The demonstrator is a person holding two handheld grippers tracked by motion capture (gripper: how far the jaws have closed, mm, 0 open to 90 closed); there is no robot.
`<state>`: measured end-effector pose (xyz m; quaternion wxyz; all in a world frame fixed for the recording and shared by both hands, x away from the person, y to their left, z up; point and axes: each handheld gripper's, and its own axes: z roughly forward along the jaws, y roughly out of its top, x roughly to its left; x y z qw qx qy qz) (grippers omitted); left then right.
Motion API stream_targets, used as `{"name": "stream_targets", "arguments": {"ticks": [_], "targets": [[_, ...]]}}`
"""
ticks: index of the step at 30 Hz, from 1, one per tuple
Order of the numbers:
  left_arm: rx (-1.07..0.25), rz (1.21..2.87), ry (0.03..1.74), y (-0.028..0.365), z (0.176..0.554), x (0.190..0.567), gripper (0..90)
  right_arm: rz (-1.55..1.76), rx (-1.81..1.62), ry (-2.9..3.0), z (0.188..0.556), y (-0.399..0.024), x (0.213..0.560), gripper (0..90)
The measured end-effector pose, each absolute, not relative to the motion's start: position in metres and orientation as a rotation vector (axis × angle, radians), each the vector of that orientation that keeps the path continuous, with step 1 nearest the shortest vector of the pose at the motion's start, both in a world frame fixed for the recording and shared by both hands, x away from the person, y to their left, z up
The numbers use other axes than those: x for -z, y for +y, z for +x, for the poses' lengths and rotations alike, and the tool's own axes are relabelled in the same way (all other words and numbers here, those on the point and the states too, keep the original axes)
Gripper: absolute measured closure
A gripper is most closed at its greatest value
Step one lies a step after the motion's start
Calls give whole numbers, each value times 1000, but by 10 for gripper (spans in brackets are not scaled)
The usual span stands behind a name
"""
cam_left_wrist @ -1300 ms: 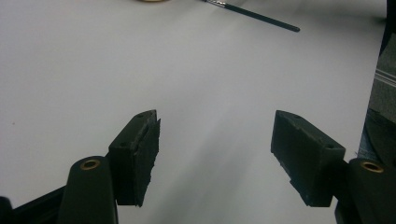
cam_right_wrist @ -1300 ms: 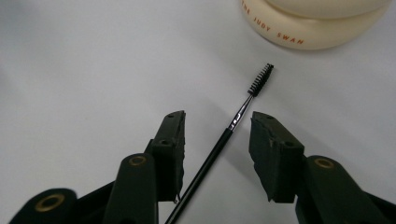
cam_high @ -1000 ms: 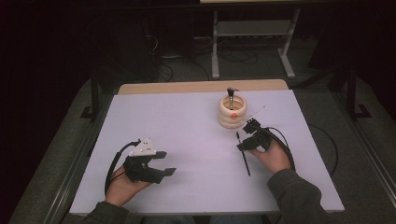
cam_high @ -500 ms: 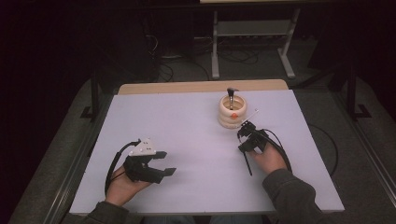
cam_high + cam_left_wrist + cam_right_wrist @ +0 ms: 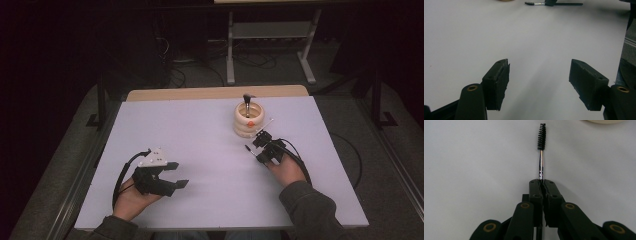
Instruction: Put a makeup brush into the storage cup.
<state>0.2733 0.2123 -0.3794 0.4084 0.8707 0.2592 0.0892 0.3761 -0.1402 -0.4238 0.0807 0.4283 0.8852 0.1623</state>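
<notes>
My right gripper (image 5: 259, 146) (image 5: 542, 182) is shut on the thin metal stem of a black spoolie brush (image 5: 541, 137), and its jaws have just been closing on it. The bristle tip (image 5: 247, 148) sticks out to the left, low over the white table (image 5: 200, 130). The left gripper view shows the same brush (image 5: 530, 3) far off, level, its black handle running past the jaws. Just behind stands a cream ringed holder (image 5: 248, 120) with a dark-headed tool upright in it. My left gripper (image 5: 177, 174) (image 5: 539, 80) rests open at the front left, nothing between its fingers.
A thin pale stick (image 5: 267, 123) leans by the holder's right side. A wooden strip (image 5: 215, 93) borders the table's far edge. Beyond it stand a metal rack's legs (image 5: 230, 55) and floor cables. The table's right edge (image 5: 345, 165) is close to my right forearm.
The brush lay on the table pointing toward the front; now the right gripper's jaws are closed on it and its bristle end points left. The left gripper has stayed put.
</notes>
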Motion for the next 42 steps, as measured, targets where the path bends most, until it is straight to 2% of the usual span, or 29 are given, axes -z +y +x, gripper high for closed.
{"name": "stream_targets", "arguments": {"ticks": [11,24,42], "targets": [[-217,2192,660,212,274,381,322,1282,-541,2673,374,-145,422,851],[-203,2188,654,205,274,381,323,1242,-723,2672,361,-151,402,851],[-150,2193,607,183,275,381,325,1117,-1158,2646,332,-147,368,851]]}}
